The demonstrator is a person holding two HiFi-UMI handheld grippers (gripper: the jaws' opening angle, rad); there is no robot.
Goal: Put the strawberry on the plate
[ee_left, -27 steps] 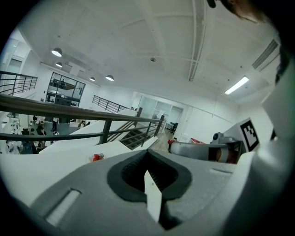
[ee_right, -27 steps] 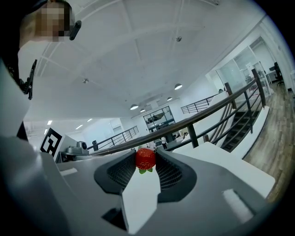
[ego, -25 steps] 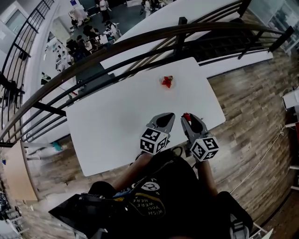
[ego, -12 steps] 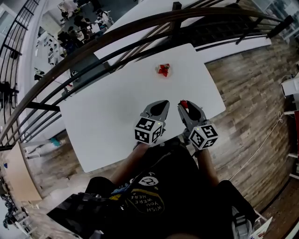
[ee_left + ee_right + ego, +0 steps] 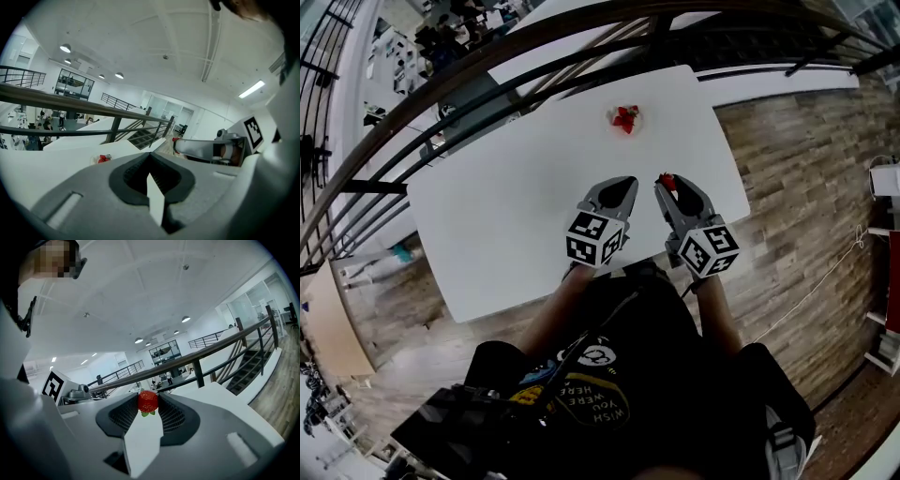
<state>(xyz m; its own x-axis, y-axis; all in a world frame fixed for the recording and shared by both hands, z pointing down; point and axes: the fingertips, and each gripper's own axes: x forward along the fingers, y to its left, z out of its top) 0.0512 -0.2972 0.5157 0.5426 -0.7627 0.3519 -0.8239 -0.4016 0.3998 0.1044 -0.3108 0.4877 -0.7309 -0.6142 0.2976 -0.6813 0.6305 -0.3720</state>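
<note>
Head view, nearest first: the person's black shirt (image 5: 614,375) fills the lower frame, with both forearms reaching forward over the near edge of the white worktop (image 5: 502,211).

Left tool (image 5: 622,185): marker cube (image 5: 593,250) at its rear, tips pointing away from the person. In the left gripper view the 2 jaws meet at their tips with nothing between them. It hangs above the worktop, just beside the right tool.

Right tool (image 5: 671,186): marker cube (image 5: 709,250) at its rear. In the right gripper view the jaws are clamped on 1 strawberry (image 5: 148,401), which is red with green leaves showing at its lower side. It sits right at the jaw tips. In the head view the fruit shows as a red spot at the tool's front end, above the near right part of the worktop. It is not resting on the surface.

Farther out: the plate (image 5: 637,113) lies near the far edge of the worktop, well apart from both tools. It carries small red items, too small to identify.

Beyond the worktop: a dark railing (image 5: 487,73) curves across the frame. A wooden floor (image 5: 797,141) lies to the right.
</note>
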